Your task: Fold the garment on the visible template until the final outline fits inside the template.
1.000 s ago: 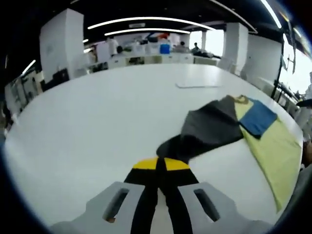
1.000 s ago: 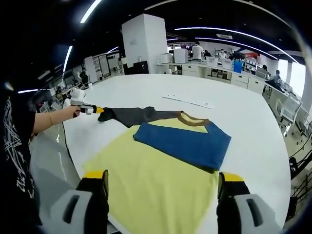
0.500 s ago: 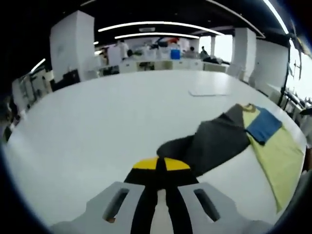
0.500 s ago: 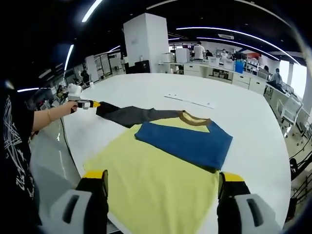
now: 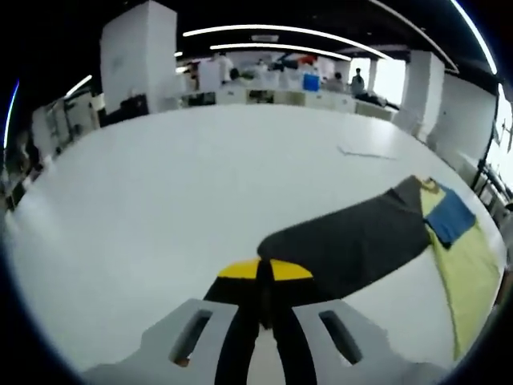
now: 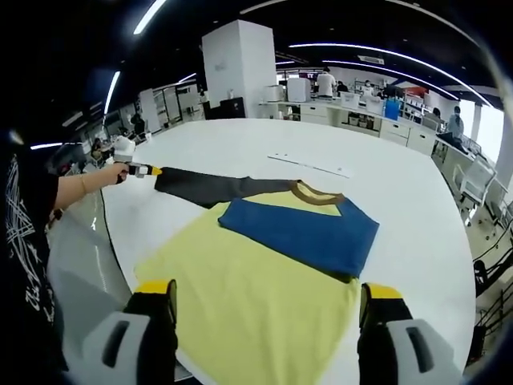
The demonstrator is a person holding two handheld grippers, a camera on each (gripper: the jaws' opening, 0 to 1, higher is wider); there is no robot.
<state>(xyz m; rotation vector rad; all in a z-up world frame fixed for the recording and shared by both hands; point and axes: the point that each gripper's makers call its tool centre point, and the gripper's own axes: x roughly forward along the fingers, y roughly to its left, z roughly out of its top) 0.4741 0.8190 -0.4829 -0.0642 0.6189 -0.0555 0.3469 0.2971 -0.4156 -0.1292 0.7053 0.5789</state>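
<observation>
Yellow T-shirt lay flat on the white tabletop, its body spread toward the right tongs, brown collar at the far side. Blue sleeve was folded in across the chest, so that side looked done. Dark grey sleeve stretched straight out to the side, pulled taut by the left tongs, held in a person's hand at the table edge. In the left gripper view the left tongs were closed, yellow tips together, pinching the cuff end of the grey sleeve; grip at the very end probably to flatten the sleeve before carrying it over the body. Right tongs stood wide apart, holding nothing, hovering over the hem side, likely waiting or ready to pin the cloth. Thin pale strip lay on the tabletop beyond the collar; couldn't tell what it was. Template outline wasn't clear to me. Fold judged partway: one sleeve in, one still out
</observation>
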